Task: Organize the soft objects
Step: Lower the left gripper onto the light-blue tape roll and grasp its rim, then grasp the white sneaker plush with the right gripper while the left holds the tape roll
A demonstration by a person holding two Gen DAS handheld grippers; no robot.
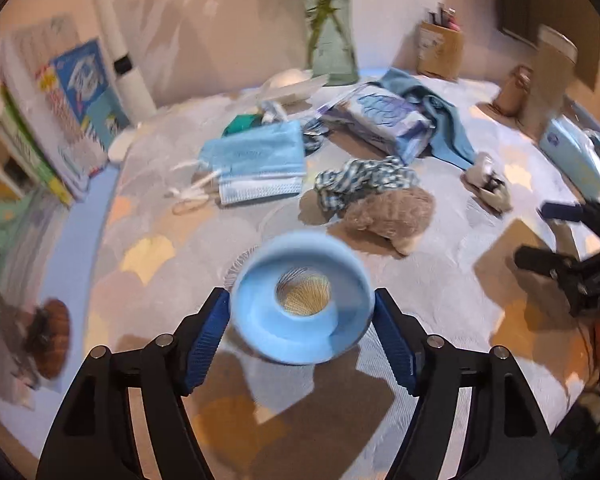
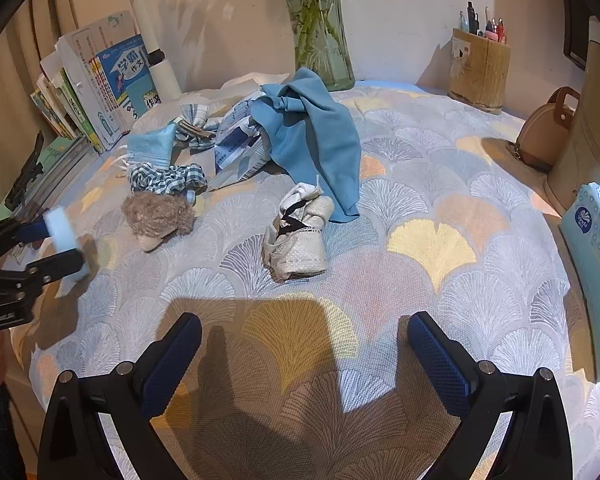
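We view a round table (image 2: 440, 184) under a fan-patterned cloth, its soft things loosely heaped toward the far side: a teal cloth (image 2: 320, 136) draped over a printed pack (image 2: 236, 148), a face mask (image 1: 256, 164), a checked scrunchie (image 1: 364, 180), a furry brown toy (image 1: 388, 212) and a rolled beige sock (image 2: 296, 236). We judge the sorting to be at an early stage, with one item lifted and the rest not yet gathered. The left tongs (image 1: 302, 316) carry a pale blue foam ring (image 1: 302, 300) between their ribbed pads (image 1: 210, 332); both pads touch its rim, so we read this as a pinch, though blur softens the contact. In the right wrist view the ring hangs near the table's left edge, just clear of the cloth. The right tongs (image 2: 304, 360) hover spread and empty above bare cloth, the sock lying ahead of them and well apart. We take the next move to call for setting the ring down beside the other soft things, keeping the pinch light so the foam does not deform or slip.
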